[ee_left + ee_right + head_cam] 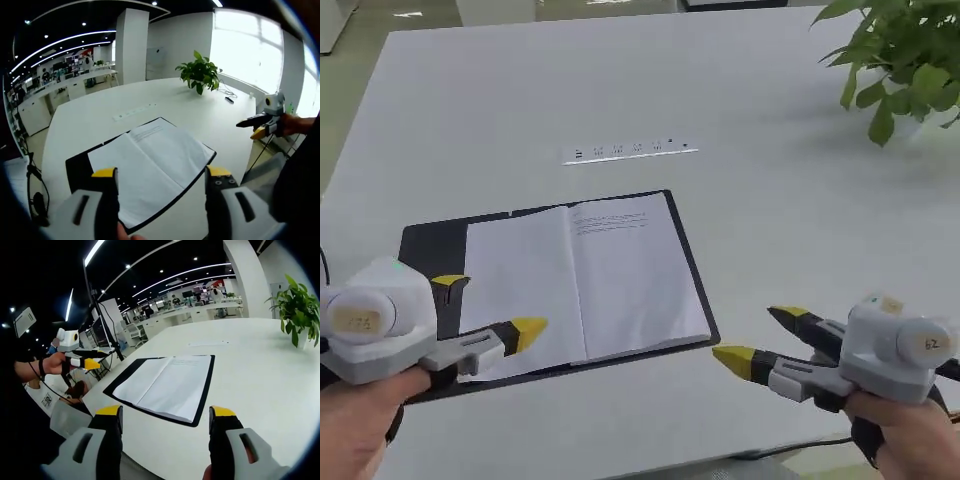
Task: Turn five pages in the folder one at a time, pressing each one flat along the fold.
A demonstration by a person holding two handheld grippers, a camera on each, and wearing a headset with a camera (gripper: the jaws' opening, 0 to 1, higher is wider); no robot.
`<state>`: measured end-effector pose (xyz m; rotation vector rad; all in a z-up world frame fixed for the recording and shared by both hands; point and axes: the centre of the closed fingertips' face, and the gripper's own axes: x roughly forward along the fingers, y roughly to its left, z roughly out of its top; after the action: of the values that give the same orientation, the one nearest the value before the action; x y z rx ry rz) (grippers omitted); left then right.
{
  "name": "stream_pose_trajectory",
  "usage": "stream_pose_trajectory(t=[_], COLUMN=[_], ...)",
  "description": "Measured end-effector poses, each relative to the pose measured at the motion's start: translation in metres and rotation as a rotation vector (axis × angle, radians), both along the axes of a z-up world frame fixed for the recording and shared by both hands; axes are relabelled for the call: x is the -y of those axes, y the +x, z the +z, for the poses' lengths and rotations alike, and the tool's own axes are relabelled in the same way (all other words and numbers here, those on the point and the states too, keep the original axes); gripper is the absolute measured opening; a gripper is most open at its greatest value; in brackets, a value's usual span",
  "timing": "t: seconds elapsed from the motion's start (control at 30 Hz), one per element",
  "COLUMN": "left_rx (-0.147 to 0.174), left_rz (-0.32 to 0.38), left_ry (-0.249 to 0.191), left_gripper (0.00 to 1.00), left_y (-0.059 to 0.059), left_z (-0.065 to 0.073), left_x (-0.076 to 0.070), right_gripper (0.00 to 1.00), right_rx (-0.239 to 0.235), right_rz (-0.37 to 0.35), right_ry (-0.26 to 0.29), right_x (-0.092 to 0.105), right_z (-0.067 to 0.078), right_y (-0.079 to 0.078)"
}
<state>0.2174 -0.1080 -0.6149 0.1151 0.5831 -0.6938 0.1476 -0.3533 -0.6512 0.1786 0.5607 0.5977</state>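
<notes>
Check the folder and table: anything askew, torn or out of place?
Nothing stands out. The folder lies open on the table, its pages flat and untorn; the left gripper and right gripper are both open.

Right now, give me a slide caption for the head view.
Open folder on a white table, left hand-held gripper at its near corner, right hand-held gripper beside it, both open.
</notes>
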Motion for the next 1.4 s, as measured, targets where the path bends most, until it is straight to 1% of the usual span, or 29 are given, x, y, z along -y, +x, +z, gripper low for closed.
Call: stream_pose_trajectory(t=[0.13, 0.27, 0.37, 0.5, 0.6, 0.7, 0.83, 1.07, 1.2, 1.3, 1.4], left_rx=[0.008, 0.007, 0.004, 0.000, -0.015, -0.020, -0.026, -0.050, -0.069, -0.086, -0.090], left_rz=[-0.039, -0.075, -0.095, -0.130, -0.152, -0.184, -0.202, -0.244, -0.278, -0.298, -0.313], left_ry=[0.005, 0.015, 0.010, 0.024, 0.024, 0.046, 0.040, 0.046, 0.058, 0.060, 0.066], left_gripper=[0.70, 0.69, 0.69, 0.69, 0.69, 0.69, 0.68, 0.68, 0.67, 0.68, 0.67], left_y=[0.010, 0.016, 0.020, 0.023, 0.025, 0.029, 0.033, 0.036, 0.036, 0.040, 0.040], left_z=[0.002, -0.002, -0.003, -0.011, -0.017, -0.023, -0.026, -0.042, -0.057, -0.069, -0.076], left_x=[0.017, 0.032, 0.046, 0.061, 0.068, 0.077, 0.090, 0.117, 0.134, 0.145, 0.155], right_gripper=[0.69, 0.69, 0.69, 0.69, 0.69, 0.69, 0.69, 0.69, 0.69, 0.69, 0.69], right_rx=[-0.003, -0.010, -0.012, -0.017, -0.025, -0.026, -0.026, -0.039, -0.050, -0.055, -0.058], right_rz=[0.000, 0.011, 0.016, 0.021, 0.042, 0.048, 0.045, 0.045, 0.051, 0.049, 0.038], right_ry=[0.006, 0.007, 0.011, 0.017, 0.007, 0.005, 0.015, 0.023, 0.023, 0.025, 0.039], right_x=[0.000, -0.002, -0.003, -0.003, -0.005, -0.005, -0.004, 0.001, 0.001, 0.003, 0.006], right_z=[-0.001, -0.002, -0.003, -0.006, -0.009, -0.010, -0.010, -0.015, -0.018, -0.020, -0.021], right_y=[0.000, -0.001, -0.001, 0.000, -0.001, -0.001, 0.000, 0.001, -0.001, -0.002, -0.003])
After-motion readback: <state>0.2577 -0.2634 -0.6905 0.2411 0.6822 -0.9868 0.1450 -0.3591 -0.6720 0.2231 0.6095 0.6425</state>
